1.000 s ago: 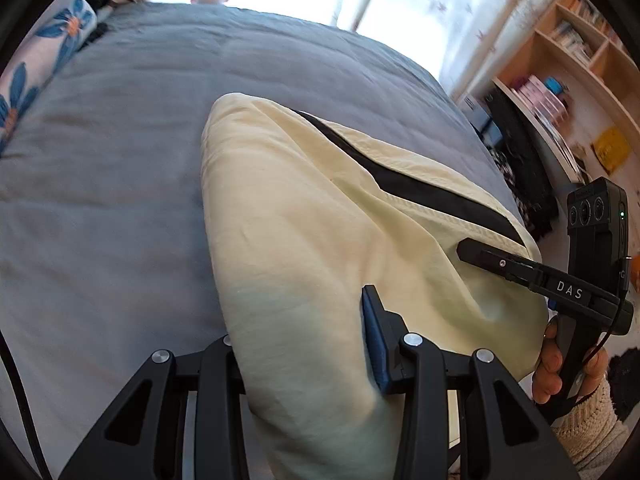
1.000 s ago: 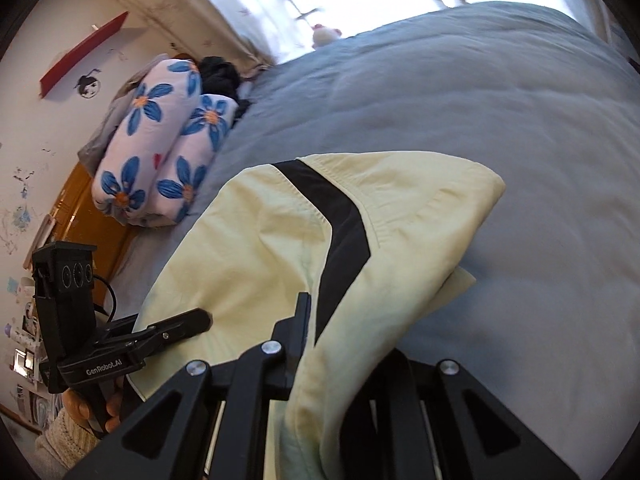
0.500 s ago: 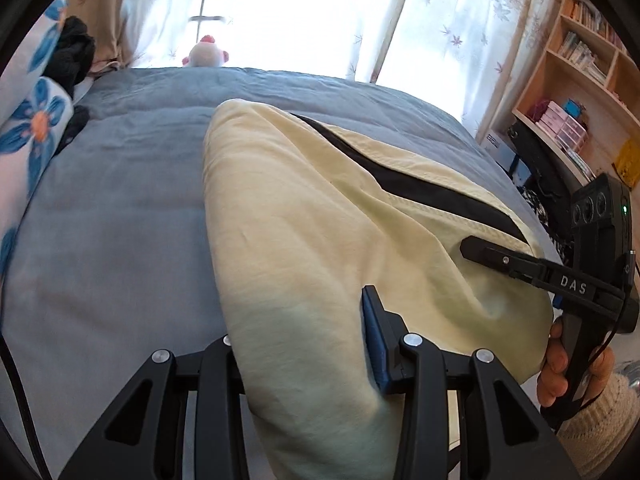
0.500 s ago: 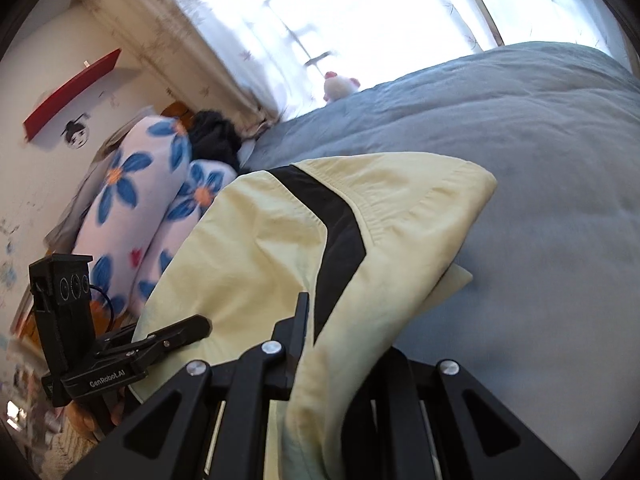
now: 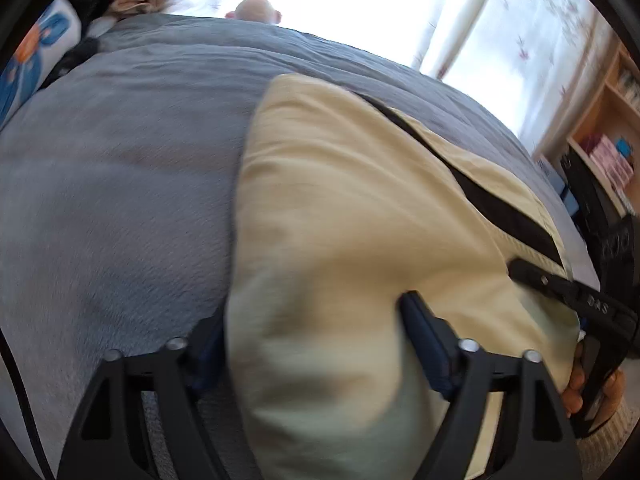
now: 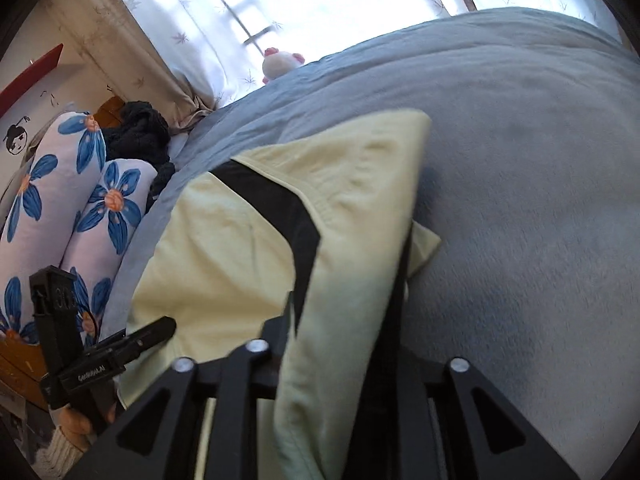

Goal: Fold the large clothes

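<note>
Your left hand-held gripper (image 5: 316,332) is clamped on the yellow garment (image 5: 360,220); your right hand-held gripper (image 6: 344,320) is pinching its black-striped edge. The garment's far end lies on the grey bed (image 5: 120,168).

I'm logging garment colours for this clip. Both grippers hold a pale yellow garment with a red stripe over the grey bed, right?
Not quite: the stripe is black, not red, as the right wrist view shows. Otherwise yes: the left gripper and right gripper hold the pale yellow garment over the grey bed.
</note>
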